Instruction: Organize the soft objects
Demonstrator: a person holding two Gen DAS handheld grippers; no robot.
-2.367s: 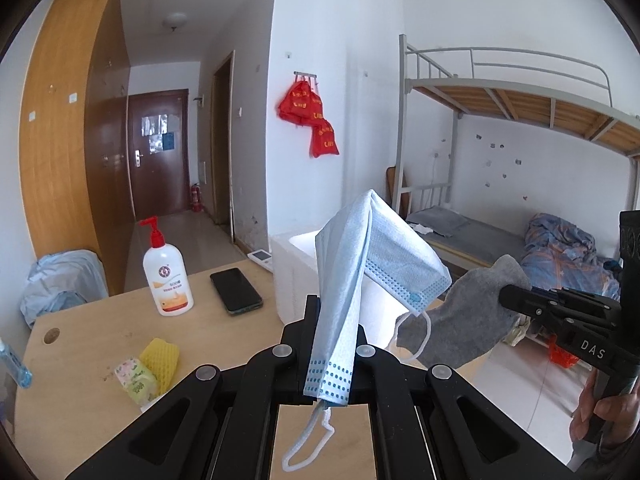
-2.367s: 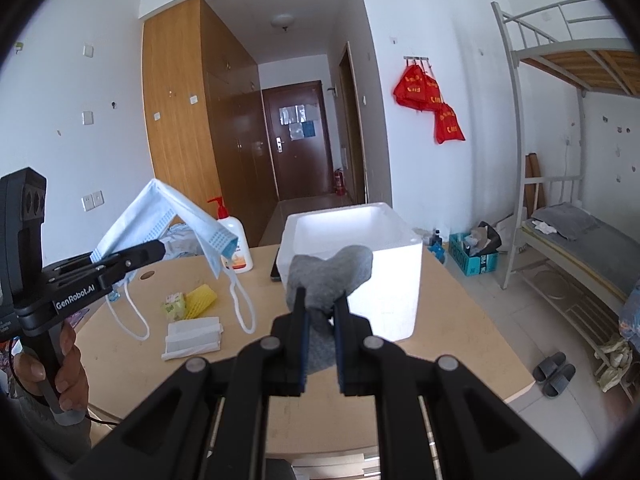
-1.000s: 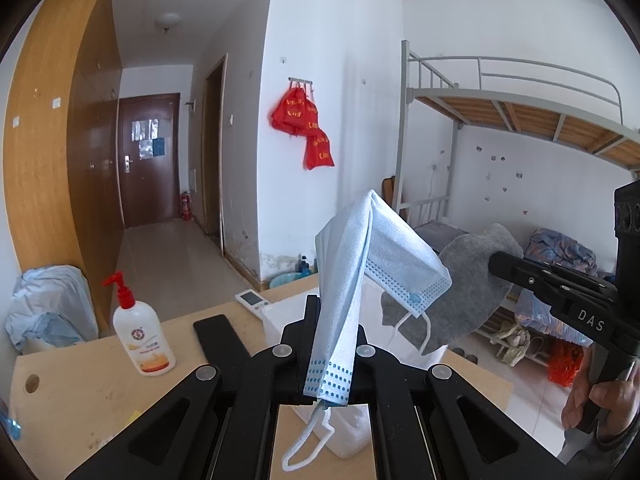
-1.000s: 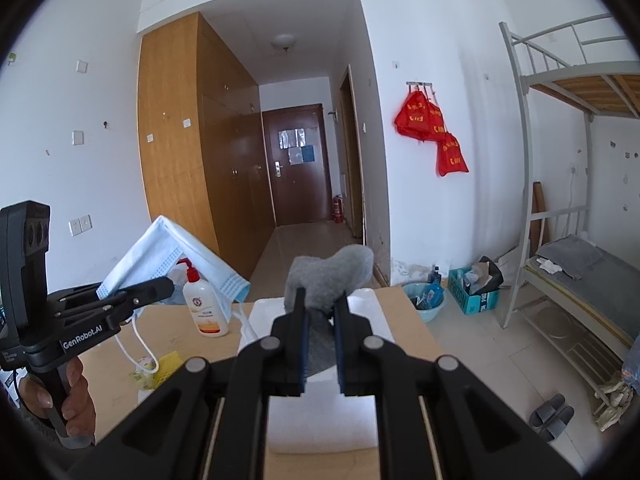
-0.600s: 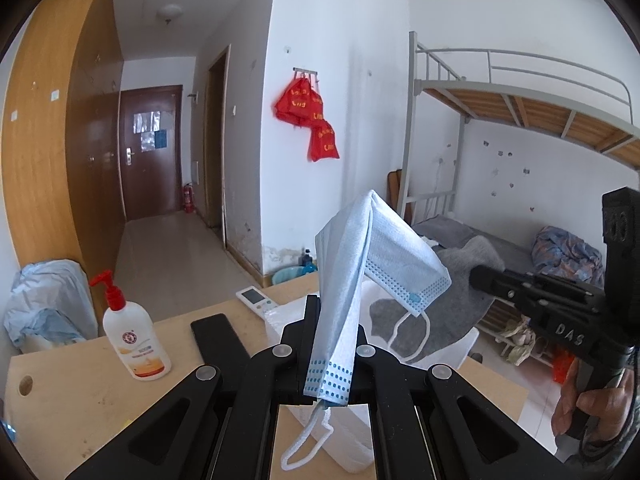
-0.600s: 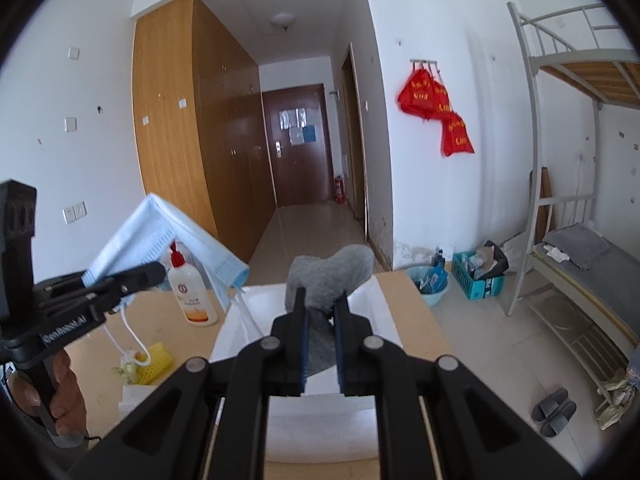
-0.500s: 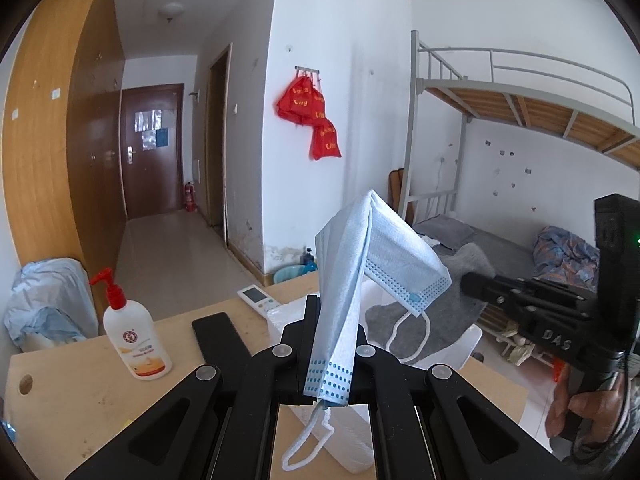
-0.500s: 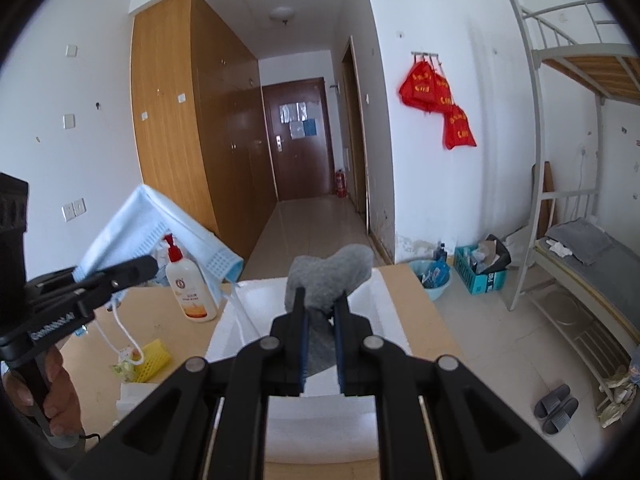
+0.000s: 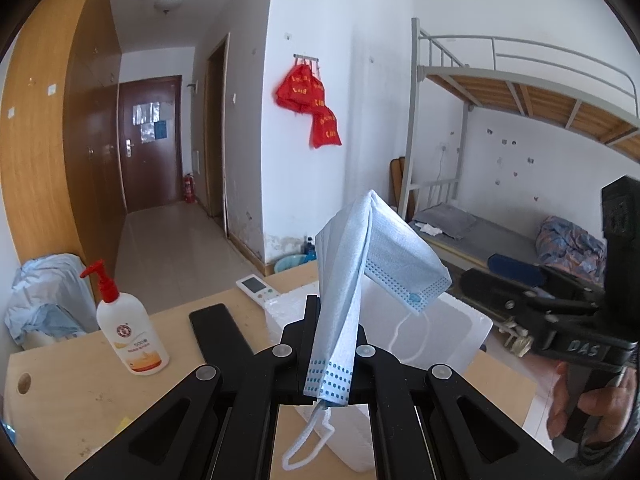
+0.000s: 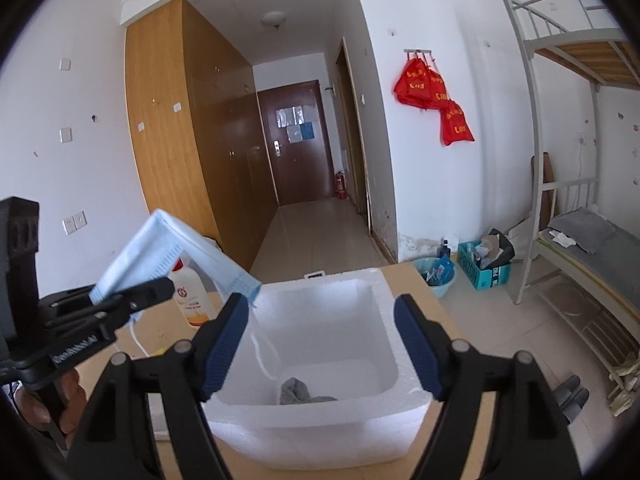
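Note:
A pale blue face mask [image 9: 360, 280] stands folded between the closed jaws of my left gripper [image 9: 333, 332], its white ear loop dangling below. In the right wrist view the same mask [image 10: 160, 248] hangs left of the white foam box [image 10: 384, 308]. My right gripper [image 10: 322, 320] hovers over the box with its jaws opening and nothing between the blue pads [image 10: 224, 340]. A grey cloth [image 10: 298, 390] lies loose on the box's floor. From the left wrist view the right gripper [image 9: 492, 276] shows at the right, above the foam box [image 9: 460, 320].
On the wooden table [image 9: 72, 392] stand a white pump bottle with a red top [image 9: 128, 332], a black phone [image 9: 218, 336] and a white remote [image 9: 256, 286]. A bunk bed [image 9: 520, 240] is past the table at the right. A person's hand [image 9: 592, 404] holds the right gripper.
My right gripper has gone from shut on the grey cloth to open, and the cloth has dropped into the foam box. Both grippers have moved in over the box.

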